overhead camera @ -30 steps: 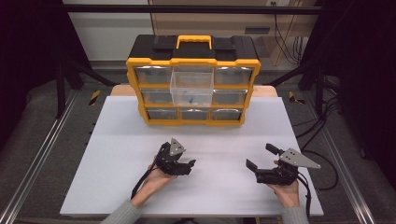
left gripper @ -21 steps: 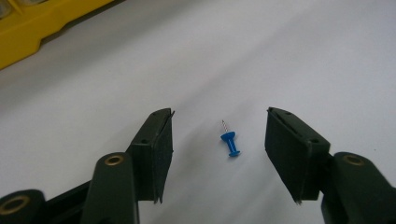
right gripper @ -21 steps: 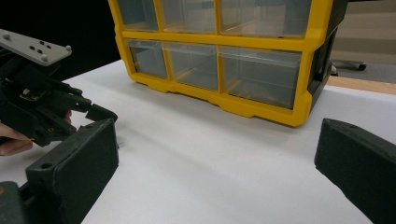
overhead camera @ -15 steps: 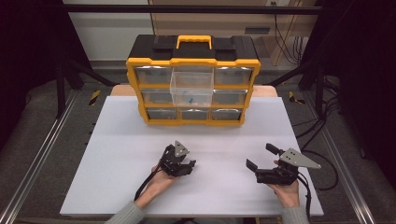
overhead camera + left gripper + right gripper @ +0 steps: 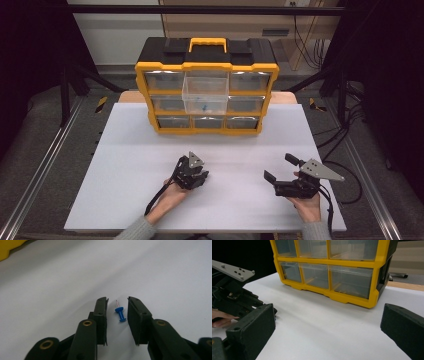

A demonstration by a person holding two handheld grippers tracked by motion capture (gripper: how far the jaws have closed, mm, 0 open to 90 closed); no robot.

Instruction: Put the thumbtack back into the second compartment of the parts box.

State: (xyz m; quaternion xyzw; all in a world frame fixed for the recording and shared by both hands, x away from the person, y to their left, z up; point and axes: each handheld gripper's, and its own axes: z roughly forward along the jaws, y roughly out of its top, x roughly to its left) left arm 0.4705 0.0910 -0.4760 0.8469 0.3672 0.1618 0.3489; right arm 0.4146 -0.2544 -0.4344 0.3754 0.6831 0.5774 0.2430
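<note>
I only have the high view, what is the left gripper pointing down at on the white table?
Observer: A small blue push pin lies on the table between the jaws of the left gripper.
Operator: Are the jaws shut on it?
Observer: No. They stand apart, with a gap on each side of the pin.
Operator: How does the pin lie?
Observer: On its side, metal point aimed away from the gripper.
Operator: And the right gripper's jaws?
Observer: The right gripper is wide open, facing the bottom drawers of the yellow organizer.
</note>
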